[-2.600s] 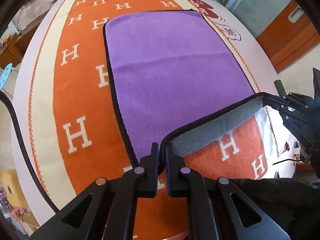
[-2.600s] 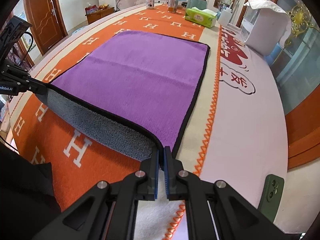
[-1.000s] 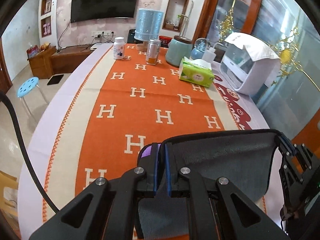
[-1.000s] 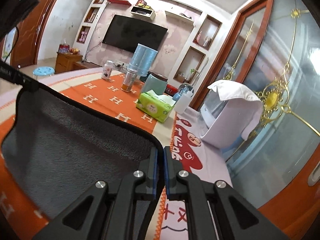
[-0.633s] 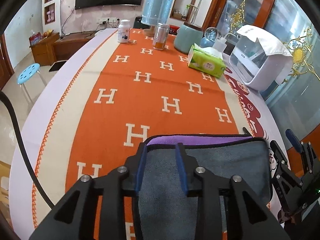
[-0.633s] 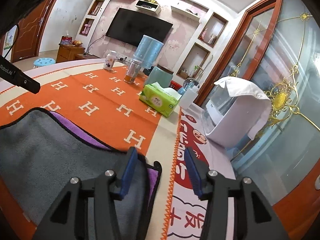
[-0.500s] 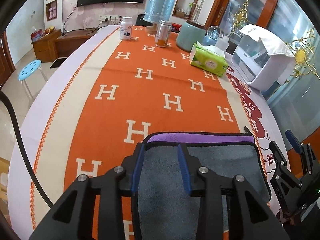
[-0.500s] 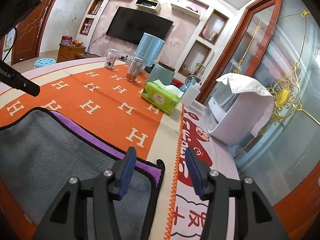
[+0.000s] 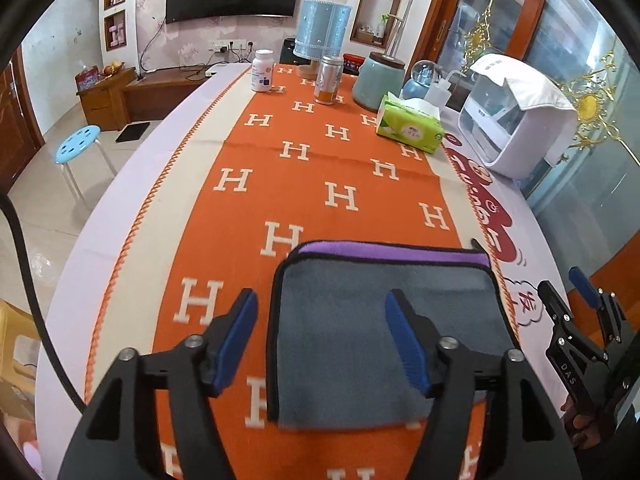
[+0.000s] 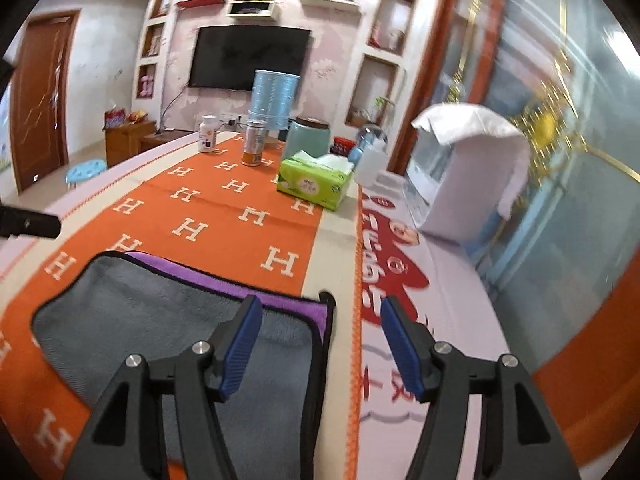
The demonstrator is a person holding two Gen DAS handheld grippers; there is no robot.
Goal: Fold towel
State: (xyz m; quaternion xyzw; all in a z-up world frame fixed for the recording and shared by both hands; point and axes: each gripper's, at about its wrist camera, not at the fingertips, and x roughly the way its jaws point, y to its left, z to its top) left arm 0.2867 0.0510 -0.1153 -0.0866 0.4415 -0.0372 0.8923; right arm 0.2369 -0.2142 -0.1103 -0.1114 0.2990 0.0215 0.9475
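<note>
Both jaws stand wide and hold nothing, left gripper [image 9: 322, 332] and right gripper [image 10: 322, 340] low in frame over the towel [image 9: 372, 320], folded grey-side up, lower centre on the orange cloth [image 9: 320, 168].

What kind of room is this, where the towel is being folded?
Most likely a home living or dining room. A television hangs on a wall with built-in shelves, and the towel lies on a long table with an orange H-pattern cloth that also holds a tissue pack and jars.
</note>
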